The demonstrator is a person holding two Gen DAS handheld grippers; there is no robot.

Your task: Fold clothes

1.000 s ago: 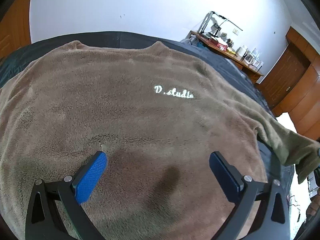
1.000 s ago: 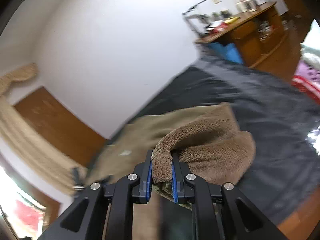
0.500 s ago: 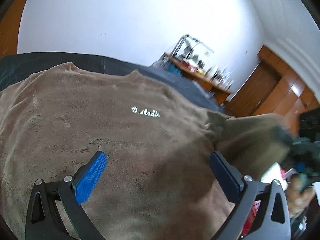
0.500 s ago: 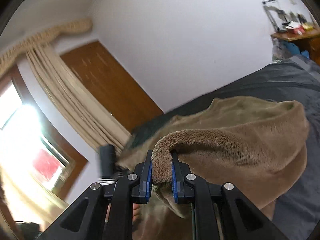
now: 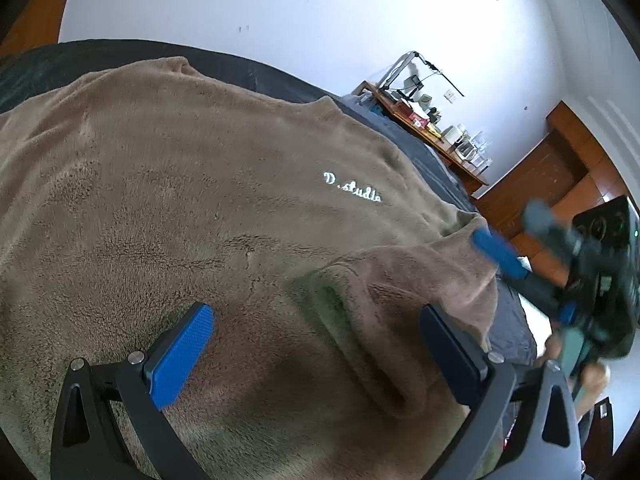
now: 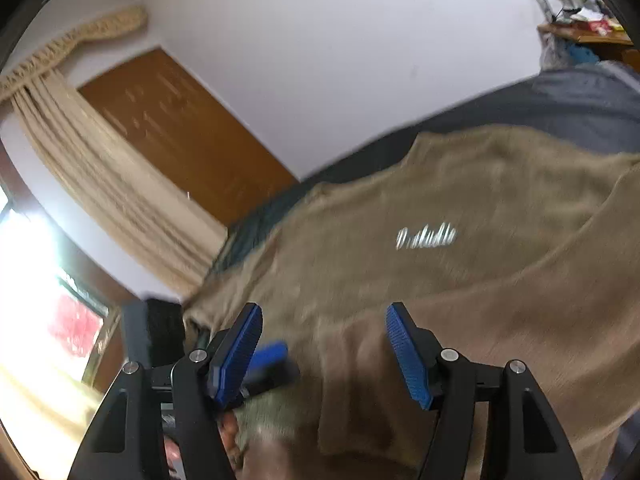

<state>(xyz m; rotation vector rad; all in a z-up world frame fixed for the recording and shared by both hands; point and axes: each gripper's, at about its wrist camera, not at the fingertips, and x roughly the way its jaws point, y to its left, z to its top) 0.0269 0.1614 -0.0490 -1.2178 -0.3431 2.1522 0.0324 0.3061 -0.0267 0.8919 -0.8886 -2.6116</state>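
Left gripper [image 5: 316, 344] wide open and empty over the sweater [image 5: 200, 208], right gripper [image 6: 324, 344] at 3 o'clock, jaws opening, nothing gripped, sleeve [image 5: 440, 276] lay folded across the body, sweater spread on dark bed [image 5: 424, 152], desk [image 5: 432, 136] at 1 o'clock.

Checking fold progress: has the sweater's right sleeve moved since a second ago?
Yes. The sleeve has been carried from hanging off the bed's dark cover onto the sweater body, below the white lettering. The right gripper is opening, nothing between its pads.
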